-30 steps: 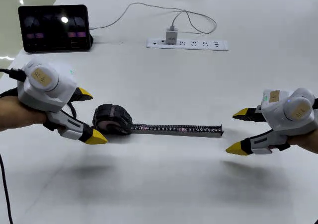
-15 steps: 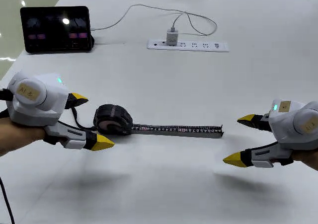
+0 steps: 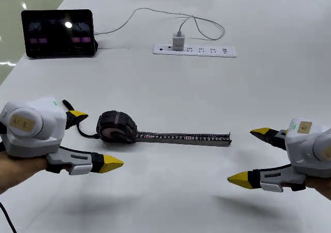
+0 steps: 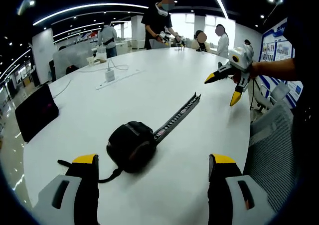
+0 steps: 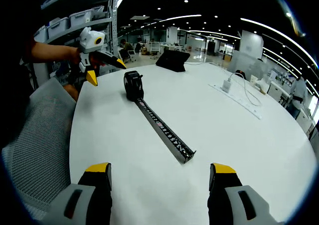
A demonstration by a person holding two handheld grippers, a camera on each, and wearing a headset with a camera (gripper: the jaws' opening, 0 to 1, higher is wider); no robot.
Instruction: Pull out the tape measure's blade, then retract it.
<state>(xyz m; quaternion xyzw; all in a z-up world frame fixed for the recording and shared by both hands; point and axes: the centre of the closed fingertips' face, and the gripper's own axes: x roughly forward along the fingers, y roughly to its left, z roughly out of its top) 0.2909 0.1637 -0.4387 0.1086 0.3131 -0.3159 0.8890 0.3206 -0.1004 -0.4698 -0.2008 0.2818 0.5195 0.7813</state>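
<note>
Midway, tape measure (image 3: 117,126), left tongs (image 3: 100,138), right tongs (image 3: 244,155)

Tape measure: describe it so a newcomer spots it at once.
On the white table, look between the left hand-held gripper and the right hand-held gripper. The tape measure is the dark round case by the left one. Only it has a numbered blade stretched out flat.

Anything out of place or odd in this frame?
Only this: the tape measure lies with its blade pulled out flat on the table, while the left gripper and right gripper, both open, are clear of it. Nothing spilled or damaged.
</note>
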